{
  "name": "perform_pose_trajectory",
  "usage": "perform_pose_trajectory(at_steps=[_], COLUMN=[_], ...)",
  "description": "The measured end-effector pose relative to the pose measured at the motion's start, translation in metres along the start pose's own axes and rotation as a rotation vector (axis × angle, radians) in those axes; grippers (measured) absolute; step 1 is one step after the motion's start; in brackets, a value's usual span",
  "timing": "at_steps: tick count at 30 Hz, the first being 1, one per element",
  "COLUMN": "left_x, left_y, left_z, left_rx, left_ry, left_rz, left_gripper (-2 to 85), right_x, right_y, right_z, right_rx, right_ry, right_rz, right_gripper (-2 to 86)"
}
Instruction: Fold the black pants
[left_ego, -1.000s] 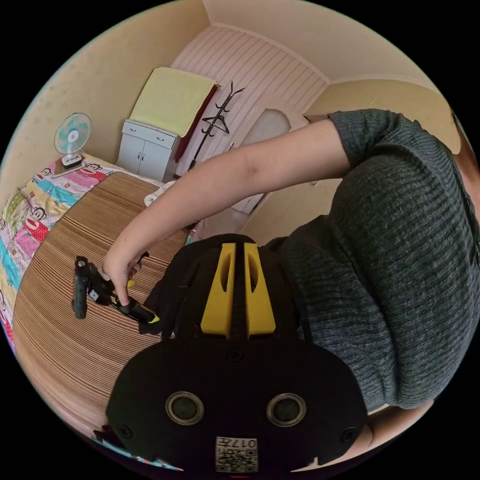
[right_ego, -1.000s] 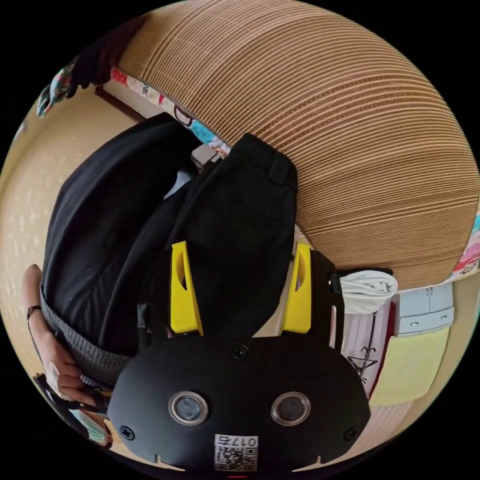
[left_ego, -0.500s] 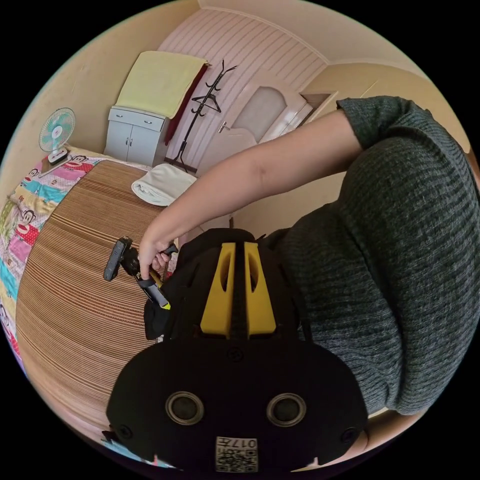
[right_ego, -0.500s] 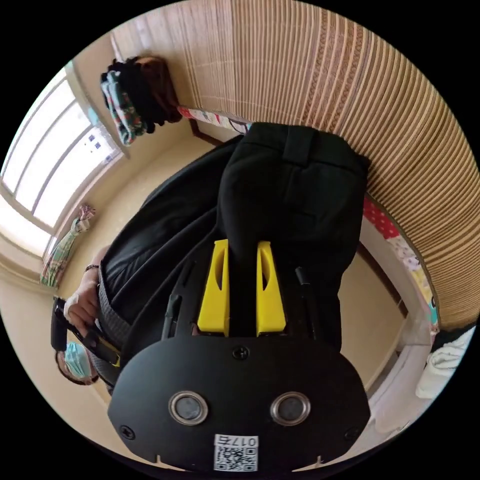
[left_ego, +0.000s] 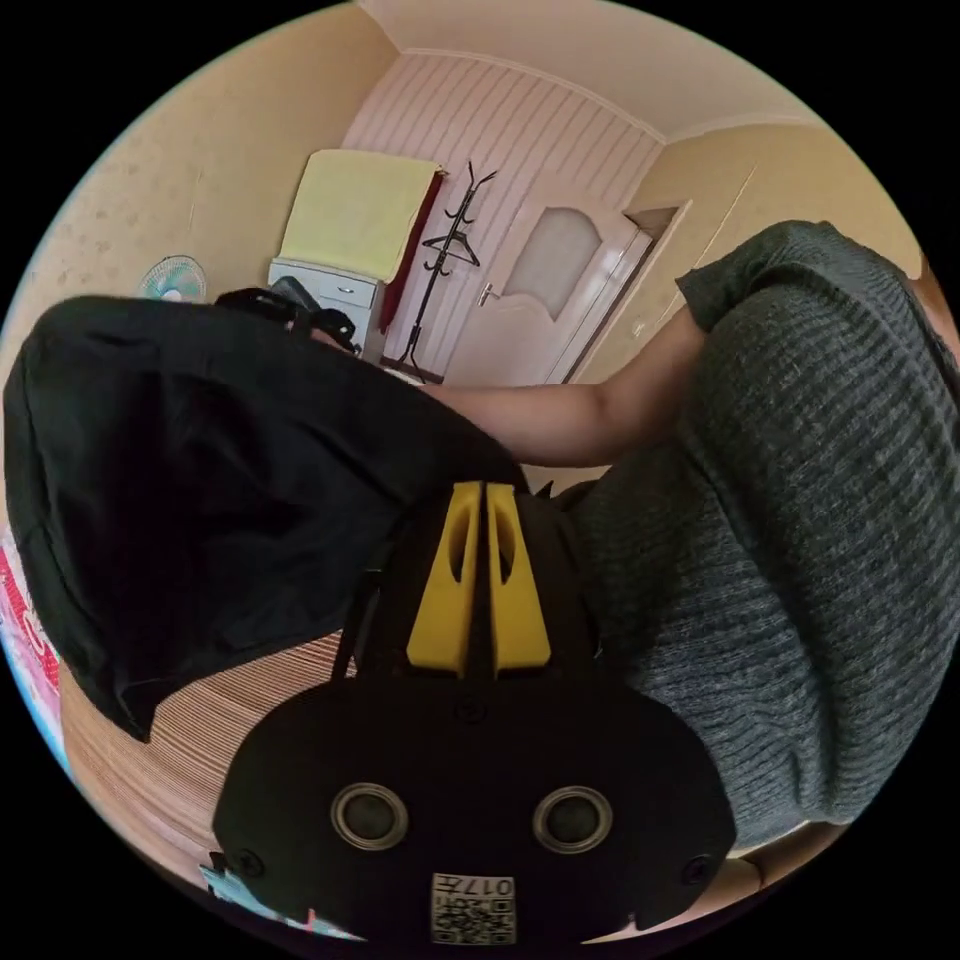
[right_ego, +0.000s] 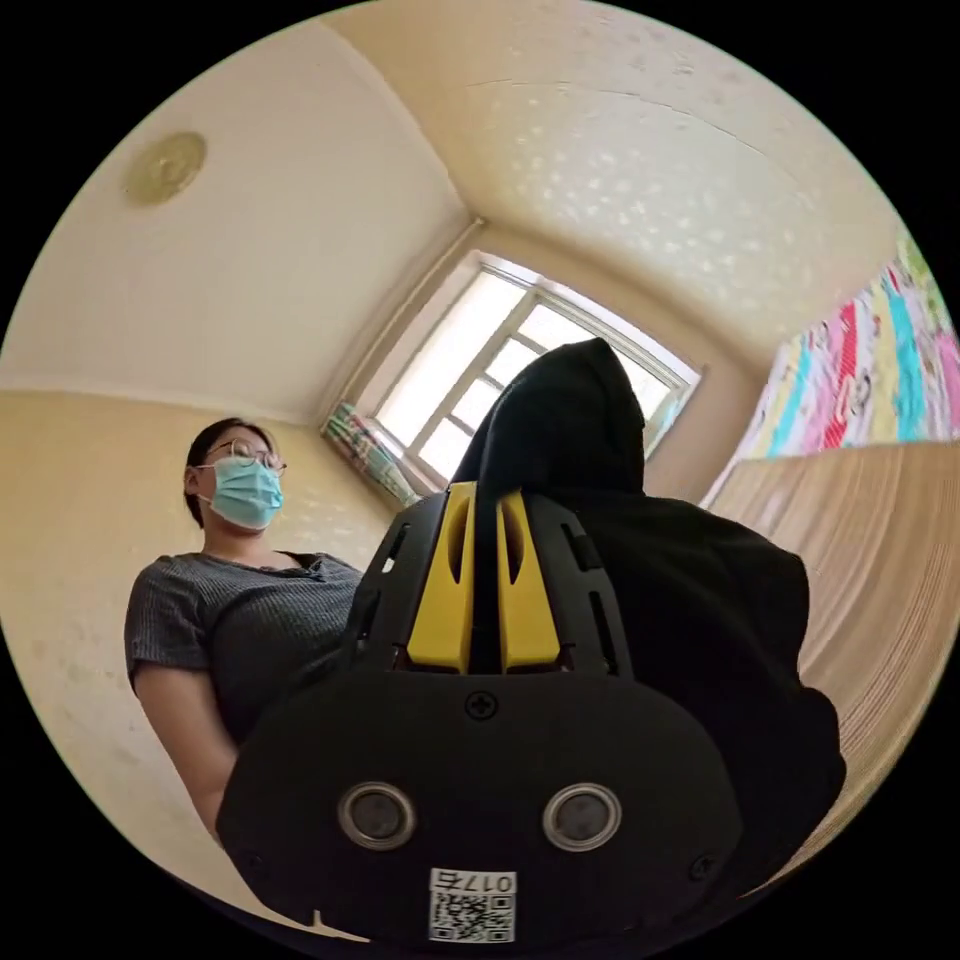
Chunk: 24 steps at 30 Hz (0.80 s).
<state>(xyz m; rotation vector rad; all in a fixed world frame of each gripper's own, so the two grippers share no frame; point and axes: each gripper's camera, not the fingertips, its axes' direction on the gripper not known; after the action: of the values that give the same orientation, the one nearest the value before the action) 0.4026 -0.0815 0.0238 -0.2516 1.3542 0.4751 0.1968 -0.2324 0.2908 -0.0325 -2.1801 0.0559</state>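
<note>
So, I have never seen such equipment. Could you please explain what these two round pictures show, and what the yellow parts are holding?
Each picture comes from a fisheye camera riding on a hand-held tool; a person carries one tool in each hand. The yellow parts are the tool's two jaws. In the left gripper view, the left gripper is closed on the black pants, which hang over a striped mat. In the right gripper view, the right gripper also pinches the pants and points up toward a window. The person stands beside it.
</note>
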Motion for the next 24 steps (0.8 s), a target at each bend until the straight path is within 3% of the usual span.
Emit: perform_pose_trajectory(at_steps=[4,9,13,19,24], left_x=[-0.071,-0.122,-0.148,-0.180,-0.196], left_y=[0.029,0.055,0.051,0.032,0.021], left_z=[-0.066,-0.123,-0.141,-0.135,-0.126], left_rx=[0.273,0.416,0.382,0.252,0.254], left_ry=[-0.104,-0.230,-0.321,-0.376,-0.227], left_rz=[-0.332,-0.558,-0.624,-0.643,-0.611], left_gripper=[6.9,12.3,12.4,12.3,12.4], right_x=[-0.074,-0.147,-0.205,-0.257,-0.283], right_y=[-0.034,-0.062,-0.086,-0.116,-0.137], right_z=[0.000,0.008,0.034,0.051,0.032], right_rx=[0.071,0.046,-0.049,-0.048,0.039], right_ry=[-0.072,-0.125,-0.146,-0.398,-0.677], right_rz=[-0.212,-0.377,-0.493,-0.598,-0.684], right_gripper=[1.3,1.5,1.5,1.2,1.1])
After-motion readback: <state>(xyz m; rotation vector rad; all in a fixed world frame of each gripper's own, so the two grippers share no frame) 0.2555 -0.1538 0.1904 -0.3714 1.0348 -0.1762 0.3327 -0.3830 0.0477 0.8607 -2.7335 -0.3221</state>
